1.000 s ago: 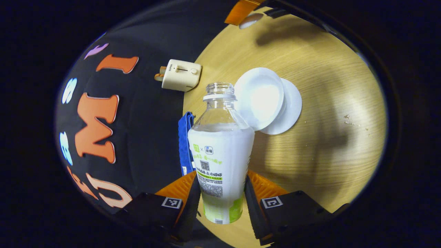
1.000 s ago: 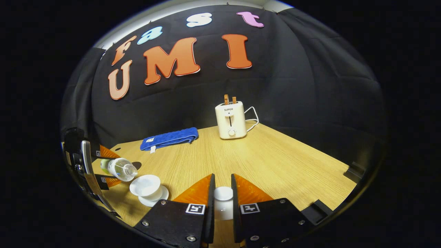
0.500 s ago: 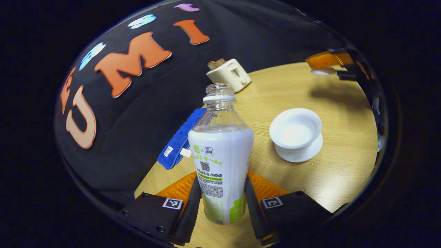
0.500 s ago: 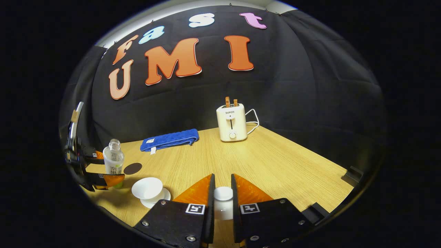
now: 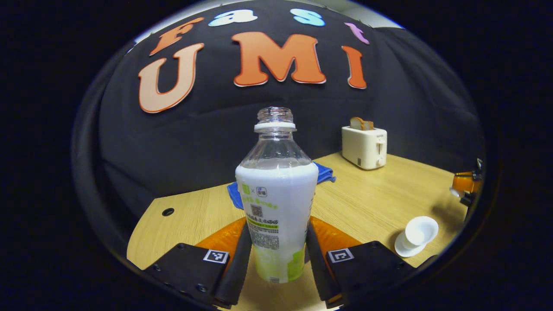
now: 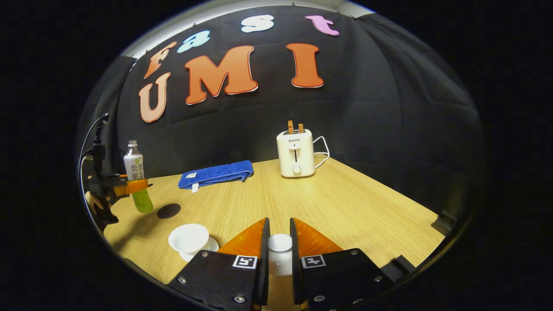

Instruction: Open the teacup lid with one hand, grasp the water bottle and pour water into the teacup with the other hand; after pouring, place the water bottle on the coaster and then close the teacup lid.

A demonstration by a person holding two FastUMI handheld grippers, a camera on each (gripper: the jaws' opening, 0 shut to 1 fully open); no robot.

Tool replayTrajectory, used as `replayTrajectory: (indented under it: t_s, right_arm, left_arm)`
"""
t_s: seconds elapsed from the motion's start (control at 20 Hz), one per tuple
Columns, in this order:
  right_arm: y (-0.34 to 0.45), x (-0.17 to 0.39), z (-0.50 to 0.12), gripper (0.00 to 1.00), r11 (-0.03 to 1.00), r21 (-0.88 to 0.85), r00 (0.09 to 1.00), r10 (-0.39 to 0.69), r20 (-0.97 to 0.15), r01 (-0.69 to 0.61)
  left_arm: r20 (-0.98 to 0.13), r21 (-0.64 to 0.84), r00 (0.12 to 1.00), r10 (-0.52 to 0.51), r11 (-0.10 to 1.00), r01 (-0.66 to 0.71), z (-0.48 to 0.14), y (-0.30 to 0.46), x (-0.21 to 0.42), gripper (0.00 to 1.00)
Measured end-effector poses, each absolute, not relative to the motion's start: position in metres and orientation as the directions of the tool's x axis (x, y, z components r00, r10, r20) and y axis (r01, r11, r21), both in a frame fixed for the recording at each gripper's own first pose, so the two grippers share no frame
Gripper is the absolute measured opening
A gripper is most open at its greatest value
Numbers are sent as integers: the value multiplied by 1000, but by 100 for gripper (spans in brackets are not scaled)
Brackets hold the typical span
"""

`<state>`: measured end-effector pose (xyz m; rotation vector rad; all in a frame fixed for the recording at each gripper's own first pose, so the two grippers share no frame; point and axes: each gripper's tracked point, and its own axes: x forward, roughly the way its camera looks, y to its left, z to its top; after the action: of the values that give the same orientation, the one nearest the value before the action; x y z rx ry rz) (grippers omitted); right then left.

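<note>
I have brought the water bottle (image 5: 276,194) back upright: a second ago it lay tipped with its open neck over the teacup (image 6: 188,238), half a second ago it was already standing up beside the cup, and now it is vertical and lifted away to the left. I judge the pour is over and I am carrying the bottle to the coaster (image 6: 168,211), with the setting down and the closing of the cup both left to do.

My left gripper (image 5: 276,259) is clamped on the bottle's lower body, one finger on each side of the label. My right gripper (image 6: 279,255) is closed on the teacup lid (image 6: 280,242), held near me above the table (image 6: 345,203), and it has hardly moved in this second.

The left gripper view gives me the bottle close: neck uncapped, water line near the shoulder, so plenty remains. It puts the teacup on its saucer at far right, well apart from the bottle, with the blue towel (image 5: 322,172) behind the bottle and the toaster (image 5: 364,147) far right.

The right gripper view gives what that one lacks: the dark round coaster, lying between the bottle and the teacup, just right of the bottle's base. There the bottle (image 6: 136,181) hangs above the table, not yet over the coaster, so a short move right and down is my guess
</note>
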<state>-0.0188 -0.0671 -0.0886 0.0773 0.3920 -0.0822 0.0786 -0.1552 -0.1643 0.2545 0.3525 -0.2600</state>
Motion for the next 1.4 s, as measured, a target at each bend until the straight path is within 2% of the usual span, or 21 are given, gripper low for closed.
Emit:
replayTrajectory:
  t_s: [0.1,0.3,0.35,0.45,0.95,1.4]
  right_arm:
    - [-68,-18,-92,23,994,56,917,-66,-394,96]
    - [-69,-15,-95,23,994,50,912,-73,-403,101]
    - [-69,-14,-97,23,994,48,910,-74,-407,102]
    - [-69,-13,-99,22,994,43,907,-75,-415,102]
    - [-69,-13,-105,23,994,42,902,-75,-426,103]
    - [-47,-6,-96,23,997,46,913,-30,-407,53]
  left_arm:
    - [-354,135,910,-215,951,278,-171,-161,85,66]
    - [-335,72,912,-236,959,275,-171,-169,87,67]
    - [-323,61,915,-241,960,275,-172,-171,89,70]
    - [-321,48,912,-256,957,286,-176,-176,93,69]
    - [-365,35,897,-248,960,279,-187,-174,89,69]
    - [-328,56,908,-261,954,295,-185,-176,92,70]
